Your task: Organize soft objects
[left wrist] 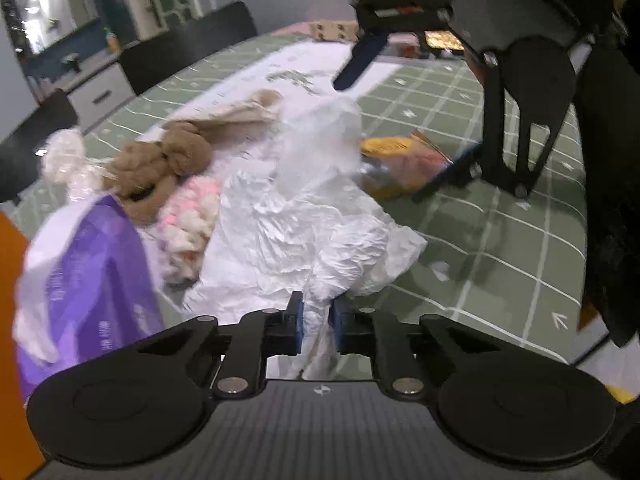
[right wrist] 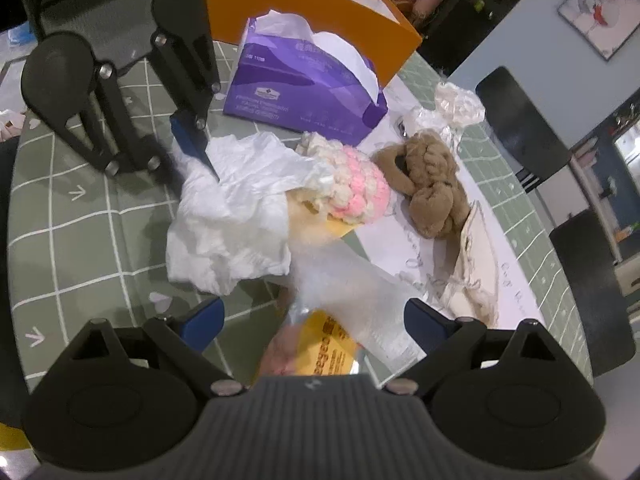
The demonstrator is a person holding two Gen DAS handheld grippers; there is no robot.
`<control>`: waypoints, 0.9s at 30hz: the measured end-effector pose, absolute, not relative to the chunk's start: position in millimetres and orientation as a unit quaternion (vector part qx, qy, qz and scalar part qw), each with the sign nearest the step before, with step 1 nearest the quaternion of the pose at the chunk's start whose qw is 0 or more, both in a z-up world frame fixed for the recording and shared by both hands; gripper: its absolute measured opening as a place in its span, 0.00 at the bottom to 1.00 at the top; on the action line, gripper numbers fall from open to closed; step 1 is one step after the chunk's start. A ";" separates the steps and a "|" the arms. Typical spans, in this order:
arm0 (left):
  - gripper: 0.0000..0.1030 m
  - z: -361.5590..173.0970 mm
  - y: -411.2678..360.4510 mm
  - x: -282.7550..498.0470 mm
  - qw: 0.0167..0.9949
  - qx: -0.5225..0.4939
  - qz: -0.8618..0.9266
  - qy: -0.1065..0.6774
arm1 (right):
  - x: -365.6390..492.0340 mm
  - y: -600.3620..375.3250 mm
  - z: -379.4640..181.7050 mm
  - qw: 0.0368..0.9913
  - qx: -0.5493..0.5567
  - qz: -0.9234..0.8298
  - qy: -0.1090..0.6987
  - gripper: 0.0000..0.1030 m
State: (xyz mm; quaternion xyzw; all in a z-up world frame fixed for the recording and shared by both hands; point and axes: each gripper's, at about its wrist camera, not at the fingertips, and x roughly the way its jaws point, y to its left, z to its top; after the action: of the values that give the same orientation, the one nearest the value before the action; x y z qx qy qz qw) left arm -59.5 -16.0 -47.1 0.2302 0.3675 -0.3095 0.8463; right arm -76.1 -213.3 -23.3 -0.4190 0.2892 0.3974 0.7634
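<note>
My left gripper point(left wrist: 317, 322) is shut on a corner of a crumpled white plastic bag point(left wrist: 304, 216), which spreads over the green grid mat; the bag also shows in the right wrist view point(right wrist: 232, 216). My right gripper point(right wrist: 314, 322) is open, its fingers on either side of a yellow-and-pink packet point(right wrist: 320, 354) with a clear wrapper; it shows from the left view point(left wrist: 404, 136) above that packet point(left wrist: 394, 160). A brown plush toy point(left wrist: 164, 164) point(right wrist: 428, 178) and a pink-and-cream knitted item point(left wrist: 188, 216) point(right wrist: 348, 188) lie beside the bag.
A purple tissue pack point(right wrist: 304, 88) point(left wrist: 92, 280) stands by an orange box point(right wrist: 320, 8). A beige cloth pouch point(right wrist: 476, 264) and a clear crumpled wrapper point(right wrist: 456, 104) lie on a white paper sheet point(left wrist: 304, 64). Black chairs point(right wrist: 520, 128) ring the table.
</note>
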 end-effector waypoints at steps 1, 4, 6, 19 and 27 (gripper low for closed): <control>0.14 -45.8 -14.4 -59.7 0.849 0.229 -0.305 0.366 | -76.6 -211.5 -24.6 0.764 -0.425 0.395 0.283 0.92; 0.14 -38.4 -10.0 -62.0 0.857 0.229 -0.291 0.360 | -78.7 -203.9 -31.4 0.760 -0.447 0.389 0.268 0.88; 0.14 -33.0 -5.9 -64.0 0.861 0.229 -0.282 0.356 | -79.8 -198.5 -36.4 0.755 -0.454 0.392 0.263 0.80; 0.14 -17.0 12.7 -70.4 0.879 0.210 -0.268 0.335 | -81.6 -174.3 -52.0 0.742 -0.488 0.386 0.250 0.20; 0.14 -11.9 17.7 -71.3 0.886 0.204 -0.262 0.325 | -83.8 -181.7 -31.8 0.754 -0.451 0.402 0.256 0.18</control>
State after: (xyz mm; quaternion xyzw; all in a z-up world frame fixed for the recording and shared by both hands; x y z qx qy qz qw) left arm -71.3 17.7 -11.9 0.2036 0.3248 -0.2617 0.8857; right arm -83.8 -181.7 -31.8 -0.4515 0.2561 0.4017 0.7545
